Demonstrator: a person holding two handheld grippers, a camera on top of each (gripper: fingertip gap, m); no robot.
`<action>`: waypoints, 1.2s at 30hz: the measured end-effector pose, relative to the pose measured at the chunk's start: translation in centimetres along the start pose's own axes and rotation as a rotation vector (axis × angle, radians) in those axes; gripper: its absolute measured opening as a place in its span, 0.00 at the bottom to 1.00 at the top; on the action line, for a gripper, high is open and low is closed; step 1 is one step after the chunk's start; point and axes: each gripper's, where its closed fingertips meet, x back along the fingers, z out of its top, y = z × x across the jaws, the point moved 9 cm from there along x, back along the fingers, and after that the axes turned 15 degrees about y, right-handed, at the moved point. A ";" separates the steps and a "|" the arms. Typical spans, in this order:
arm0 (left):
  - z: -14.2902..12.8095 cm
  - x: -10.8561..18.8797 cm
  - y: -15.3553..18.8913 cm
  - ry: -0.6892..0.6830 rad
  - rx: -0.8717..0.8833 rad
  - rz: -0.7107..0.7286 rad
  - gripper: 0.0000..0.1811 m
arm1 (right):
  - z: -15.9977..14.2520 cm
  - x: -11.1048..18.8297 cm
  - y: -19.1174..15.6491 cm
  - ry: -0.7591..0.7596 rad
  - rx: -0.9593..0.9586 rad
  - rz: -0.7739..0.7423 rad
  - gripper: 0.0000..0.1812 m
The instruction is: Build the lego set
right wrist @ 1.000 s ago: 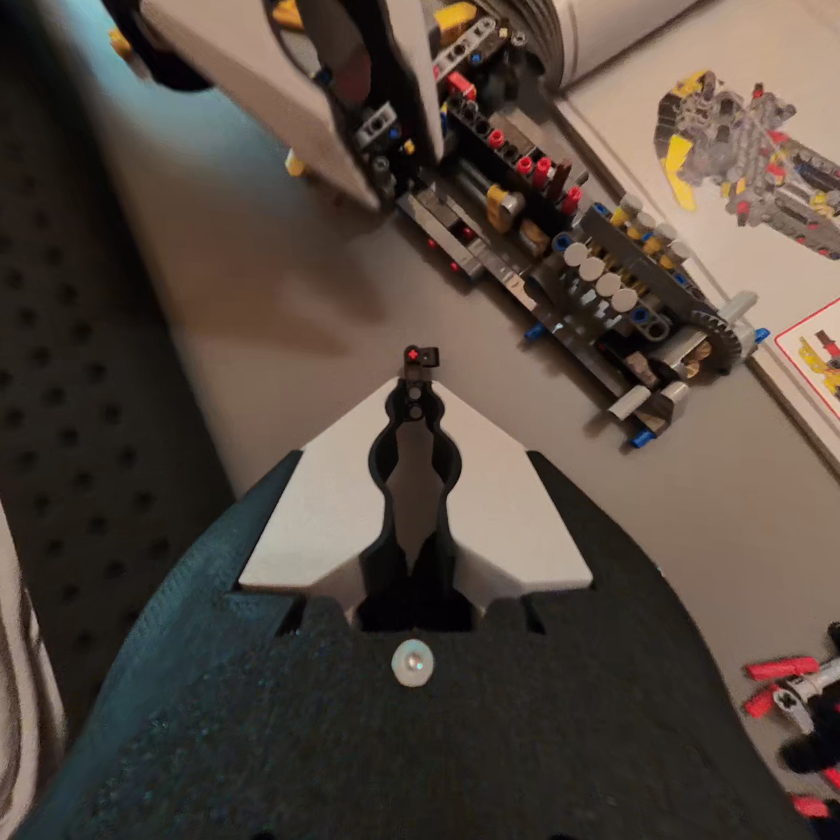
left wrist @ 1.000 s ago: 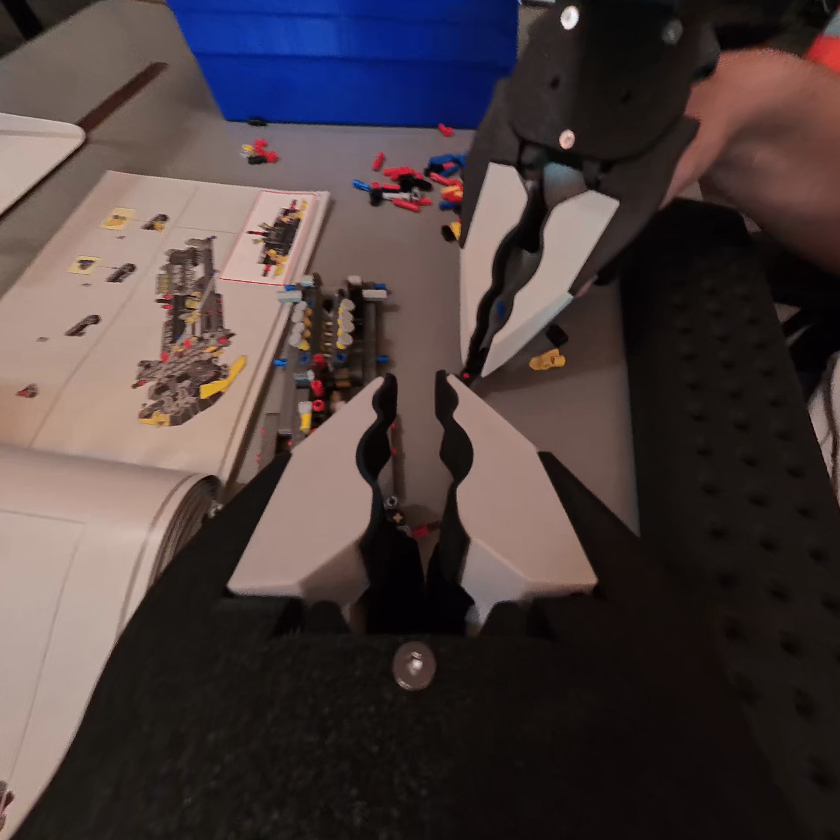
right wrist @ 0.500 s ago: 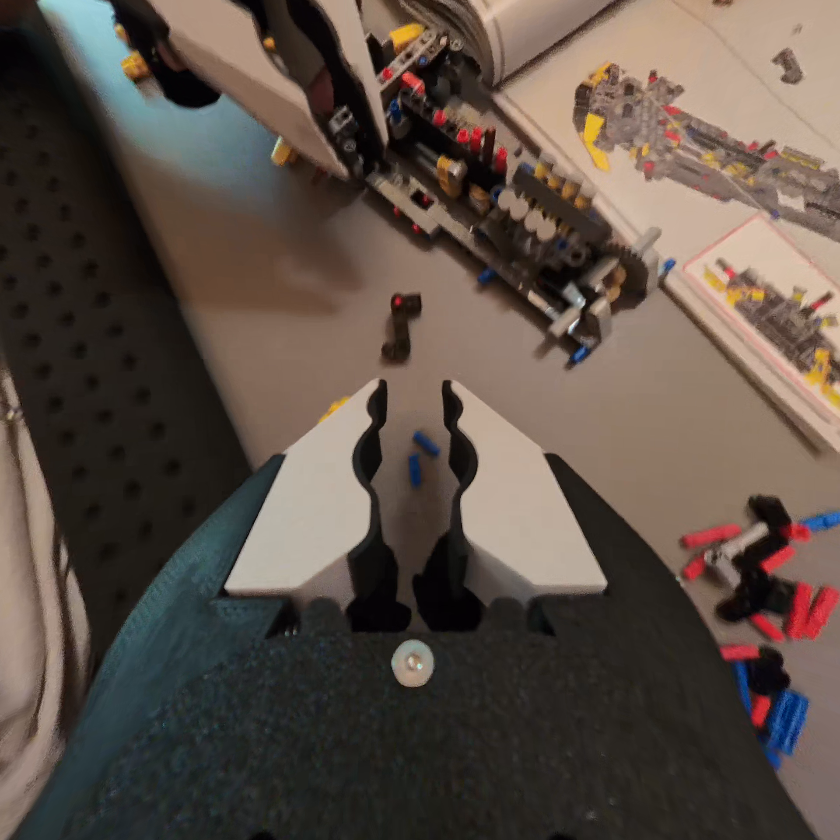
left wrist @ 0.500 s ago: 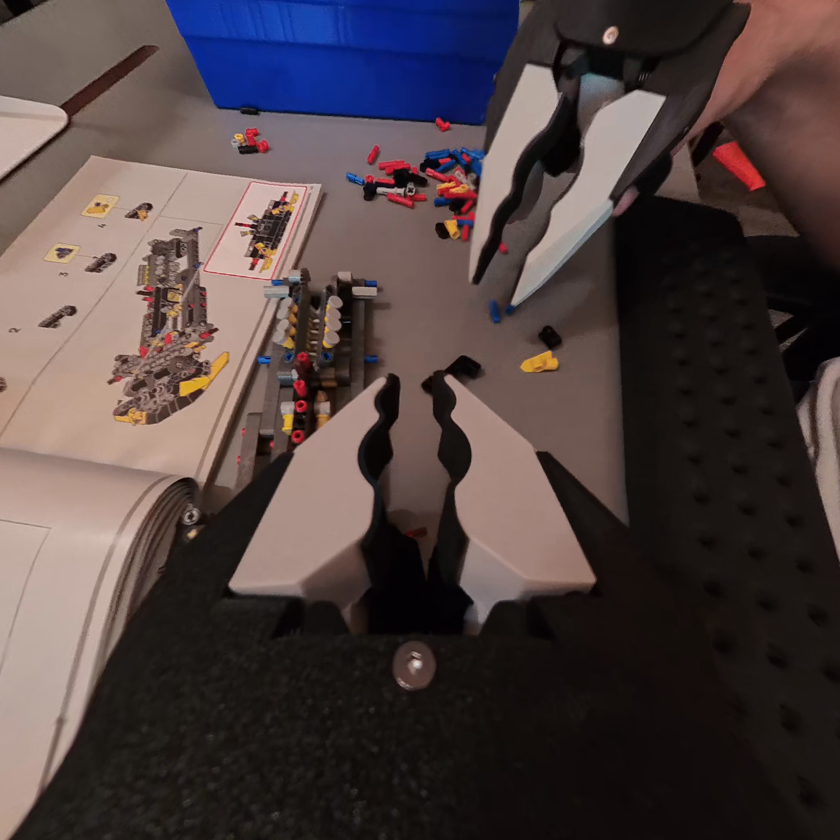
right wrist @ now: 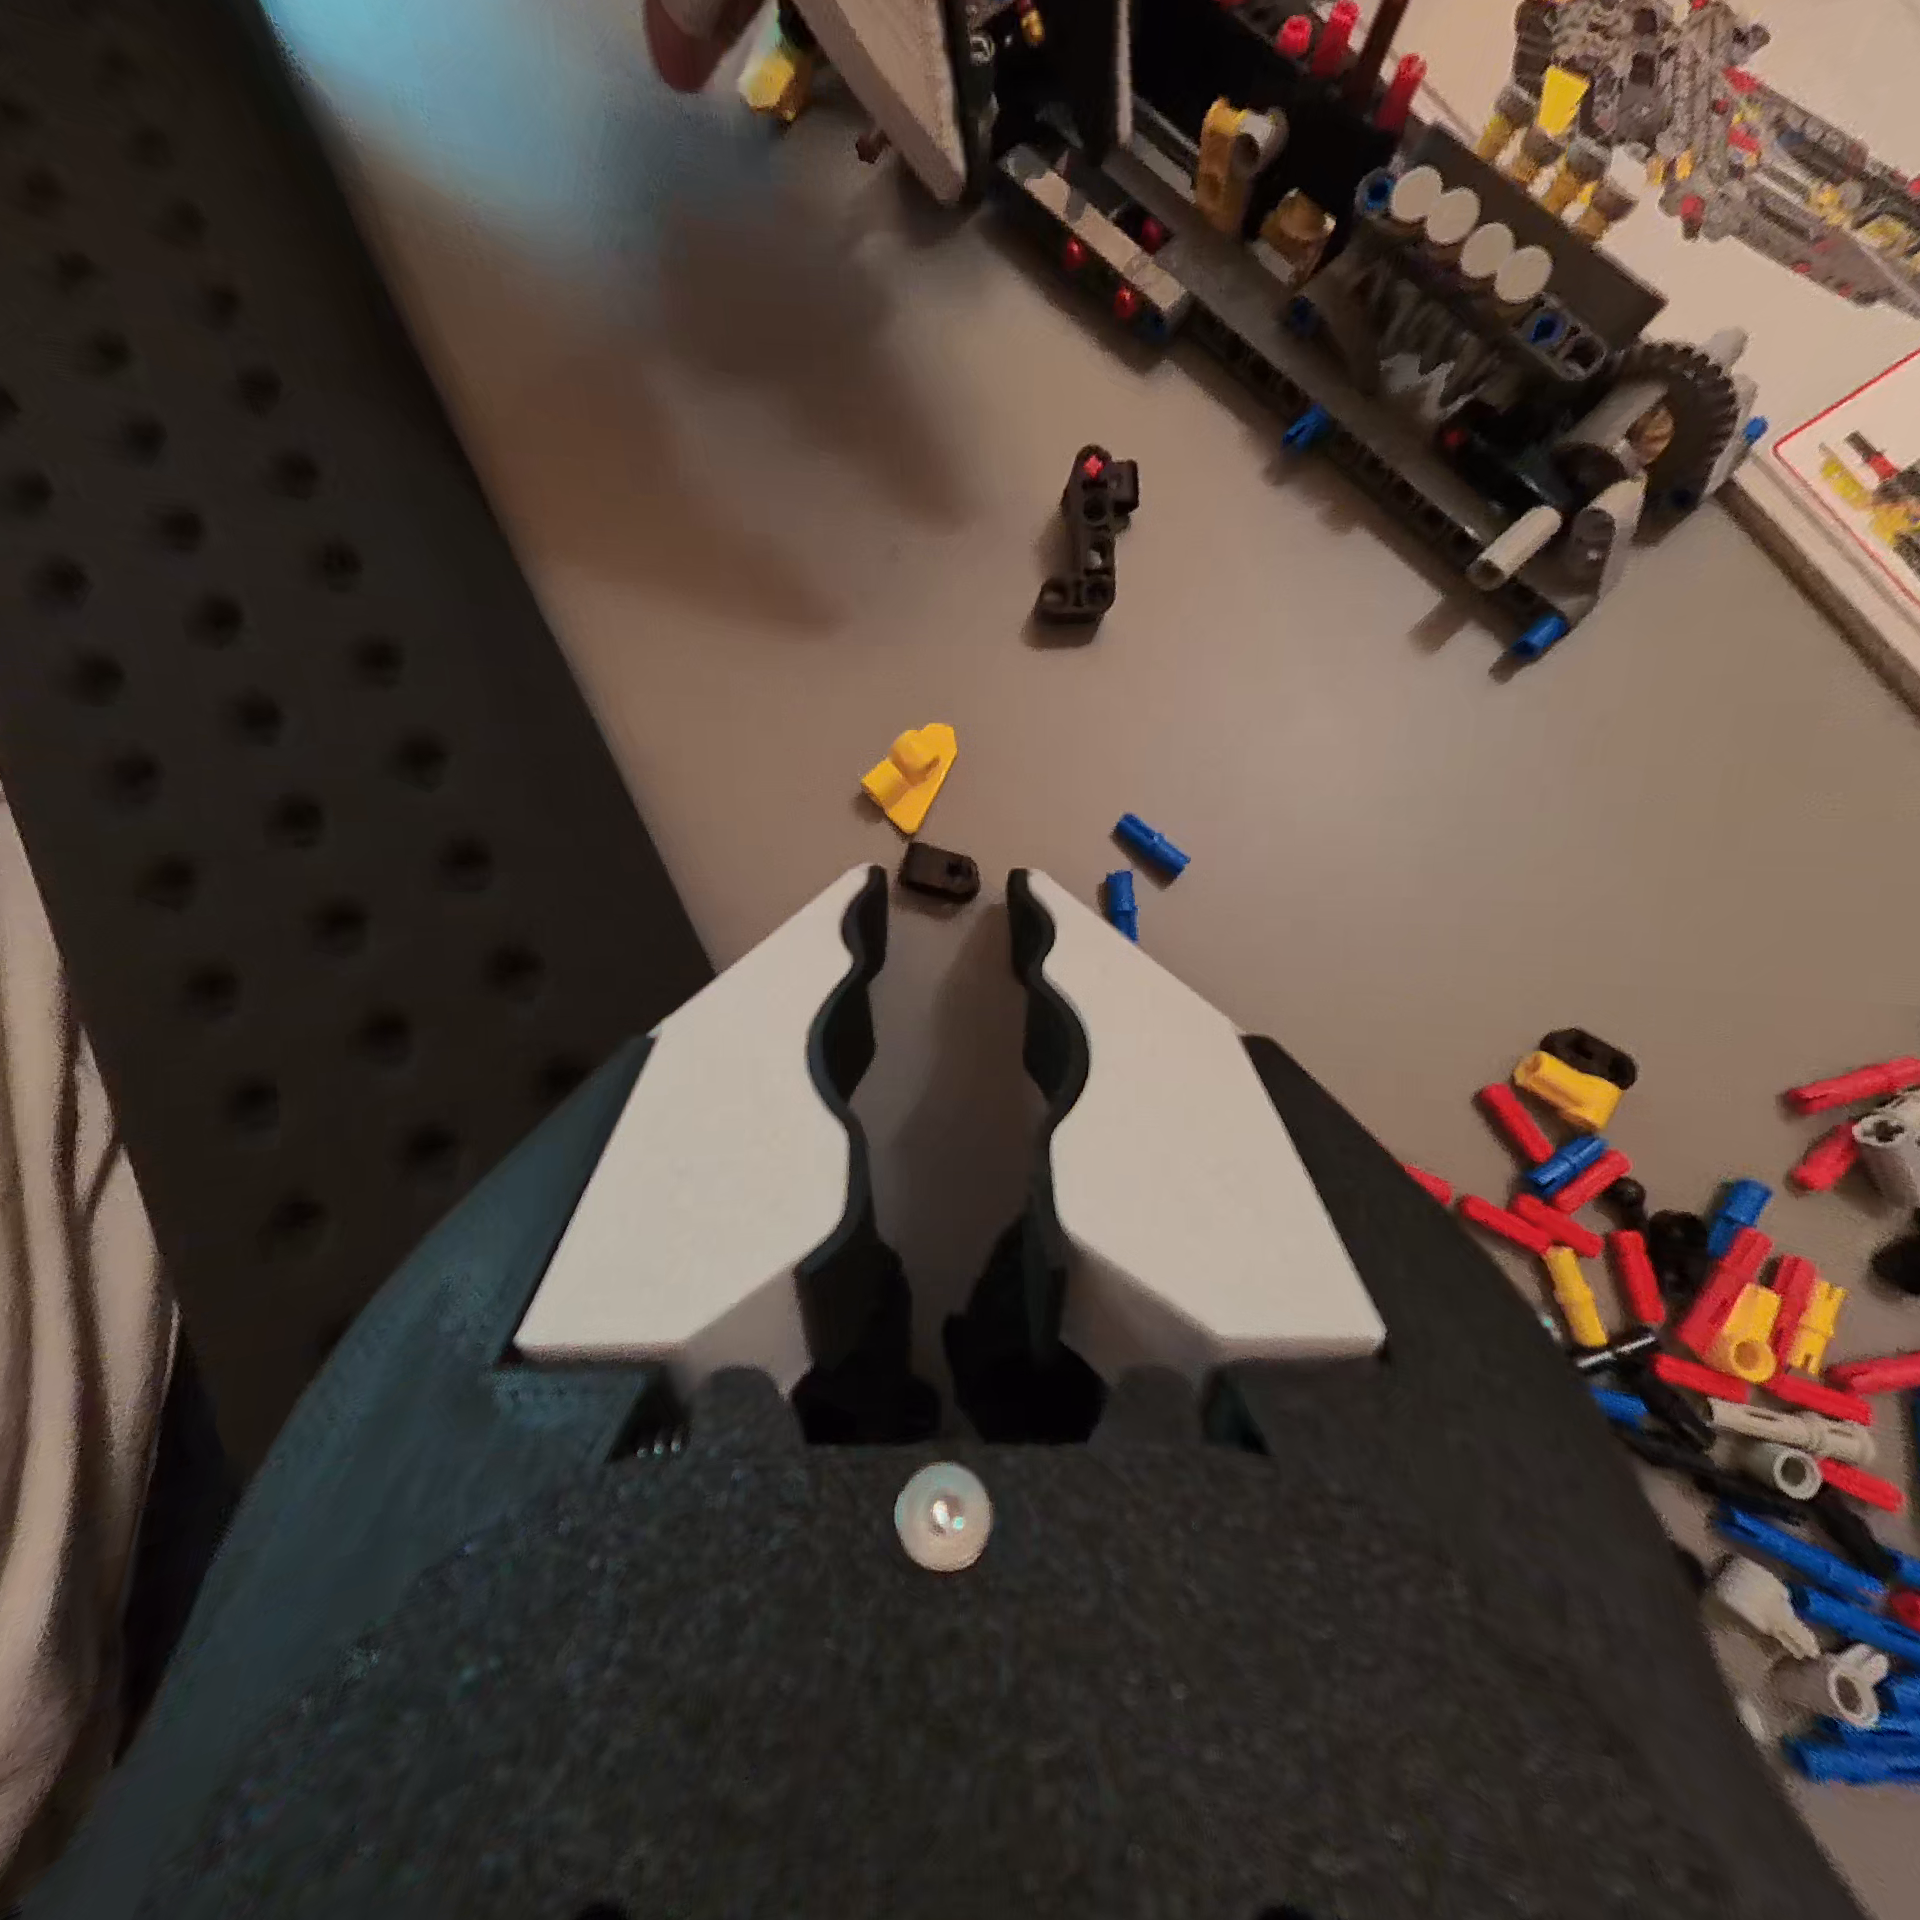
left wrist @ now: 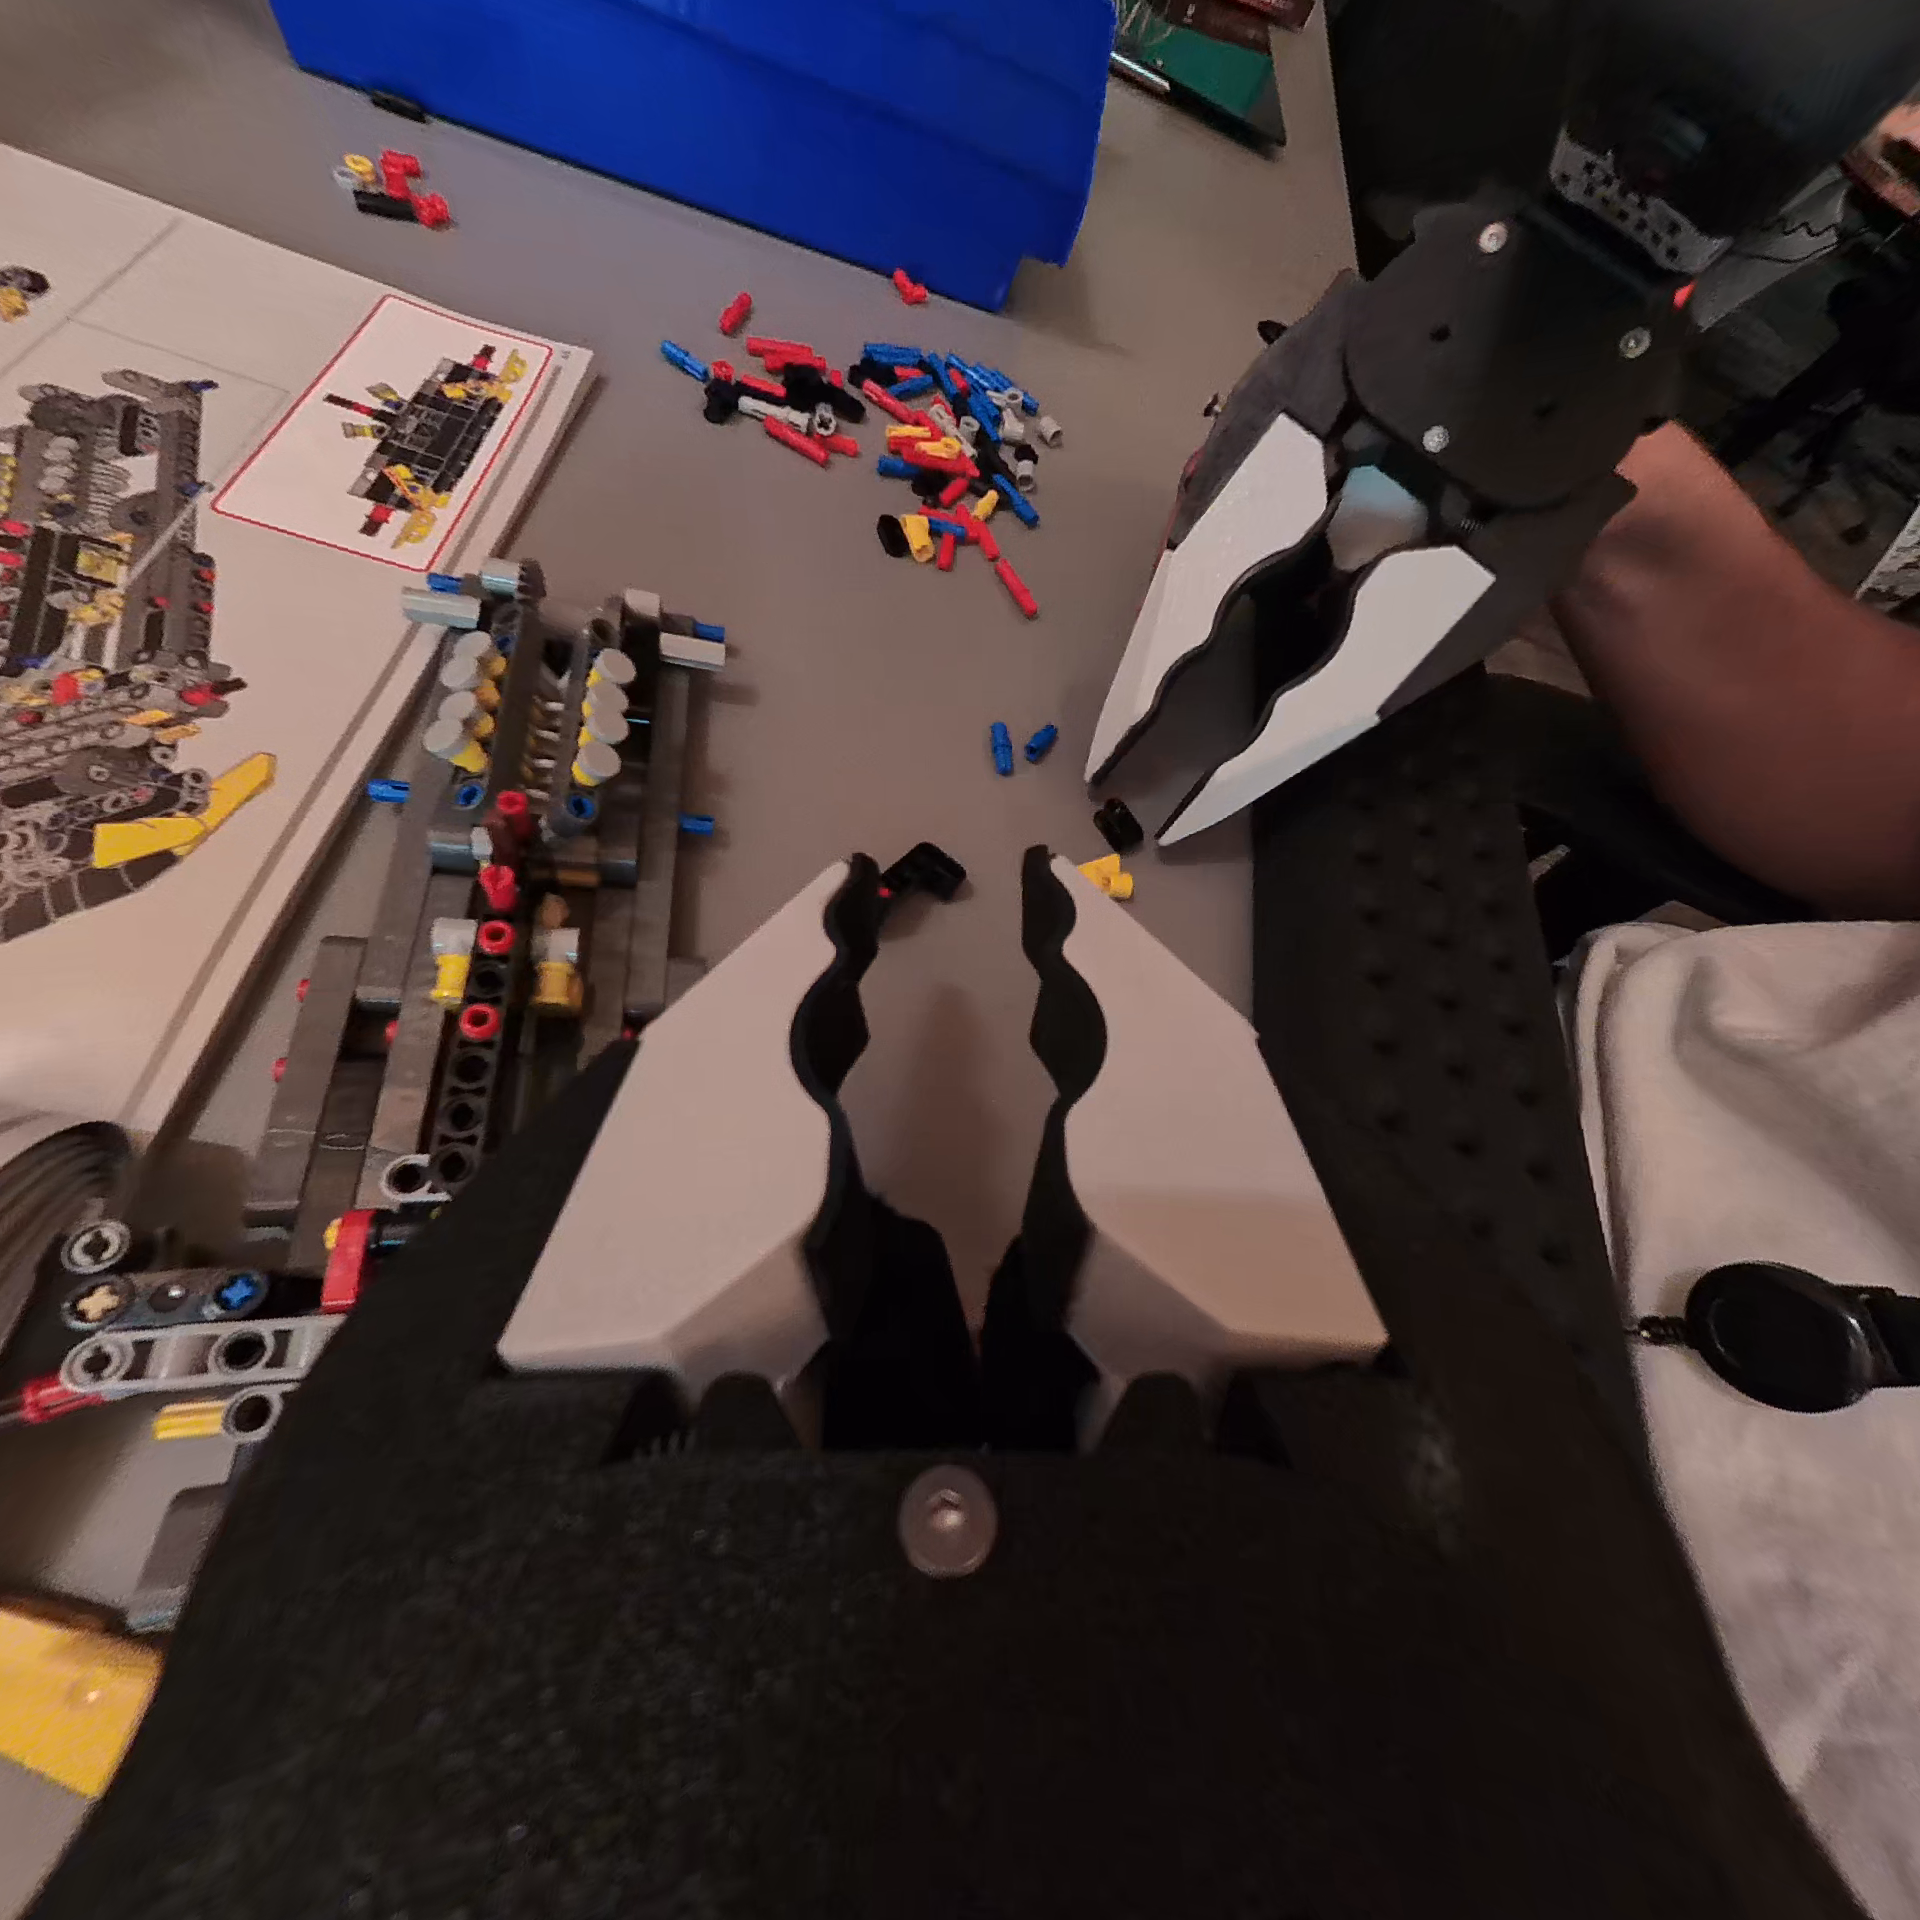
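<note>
hovering low near the worktop's right edge, right gripper [right wrist: 943,883] jaws apart over small black connector [right wrist: 937,871]; left gripper [left wrist: 948,862] likewise apart, empty; risk: closing fingertips nudge connector into yellow piece [right wrist: 911,774], skidding both away.

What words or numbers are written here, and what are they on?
Instruction booklet: pictures of the model and a few tiny marks, too small and blurred to read.
Blue bin: no writing shows.
Left claw and right claw: no writing shows.
Nothing readable anywhere.
</note>
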 end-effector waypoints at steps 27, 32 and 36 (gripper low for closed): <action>0.1 -0.3 2.8 0.000 -0.543 0.076 0.12 | 3.1 0.4 1.9 0.368 -0.135 -0.104 0.08; 0.2 -0.7 4.5 0.062 -0.883 0.201 0.12 | 4.7 0.0 1.1 0.567 -0.187 -0.117 0.08; -0.1 -1.0 5.7 0.097 -0.982 0.183 0.12 | 5.3 -0.3 0.6 0.642 -0.261 -0.025 0.08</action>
